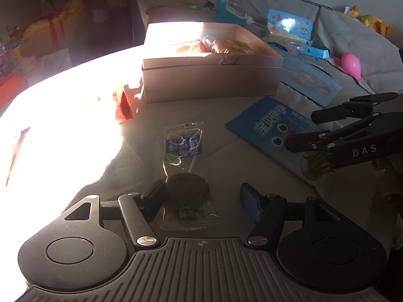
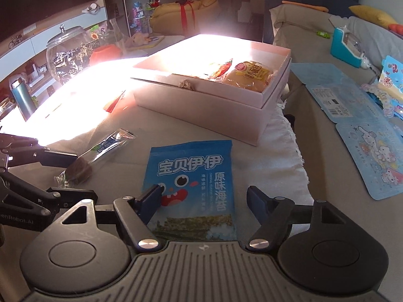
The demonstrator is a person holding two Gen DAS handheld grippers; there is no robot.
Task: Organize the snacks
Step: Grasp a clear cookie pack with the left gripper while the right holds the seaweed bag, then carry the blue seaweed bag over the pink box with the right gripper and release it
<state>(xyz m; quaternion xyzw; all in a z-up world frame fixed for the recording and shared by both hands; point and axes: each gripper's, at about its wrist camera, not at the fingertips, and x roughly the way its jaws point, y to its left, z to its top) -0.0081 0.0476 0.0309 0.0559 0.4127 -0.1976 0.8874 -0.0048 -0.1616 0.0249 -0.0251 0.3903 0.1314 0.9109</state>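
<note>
Your left hand-held gripper (image 1: 202,198) straddles the clear-wrapped brown round snack (image 1: 186,188), jaws spread and unclenched. Your right hand-held gripper (image 2: 204,201) brackets the flat blue seaweed packet (image 2: 191,183), not yet pinching. Both lie on the grey bed cover (image 2: 322,156) before the open pink cardboard box (image 2: 214,100), with nothing between.

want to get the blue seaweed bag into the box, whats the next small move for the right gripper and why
Probably close the right gripper on the blue seaweed bag. The bag lies flat on the cloth between its open fingers, which straddle its lower part without pinching it, and the pink box behind it stands open with snacks already inside.
</note>
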